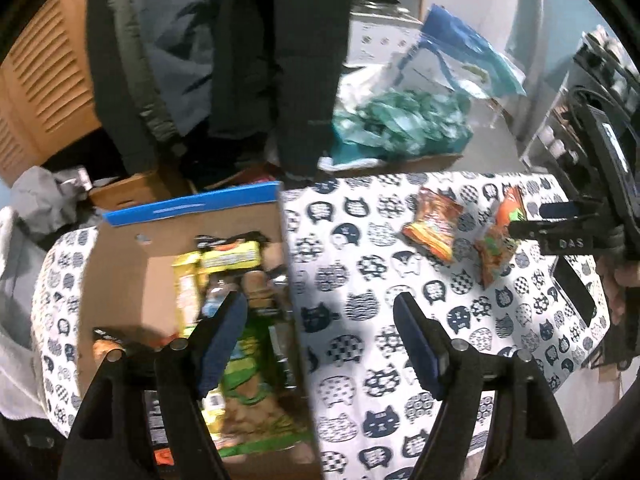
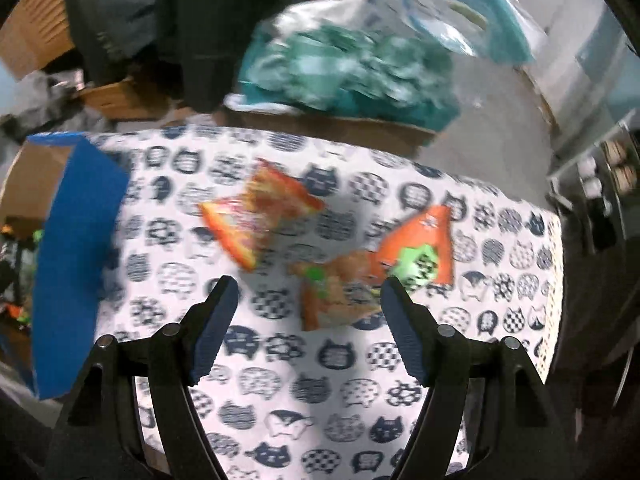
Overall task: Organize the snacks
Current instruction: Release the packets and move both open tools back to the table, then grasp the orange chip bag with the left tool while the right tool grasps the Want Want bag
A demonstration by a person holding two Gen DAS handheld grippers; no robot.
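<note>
L gripper [image 1: 320, 316]: jaws apart, empty, over box [image 1: 120, 264] edge | R gripper [image 2: 308, 300]: jaws apart, empty, above cloth [image 2: 320, 380] | snacks: two packets [image 2: 260, 216] [image 2: 376, 272] on cloth, apart; rest in box

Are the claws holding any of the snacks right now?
No. The left claw is open over the box edge, and the right claw is open above the orange snack packet, not touching it.

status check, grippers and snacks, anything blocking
Left gripper open, empty, over the box edge. Right gripper open, empty, above two orange snack packets on the tablecloth. Nothing blocking.
</note>
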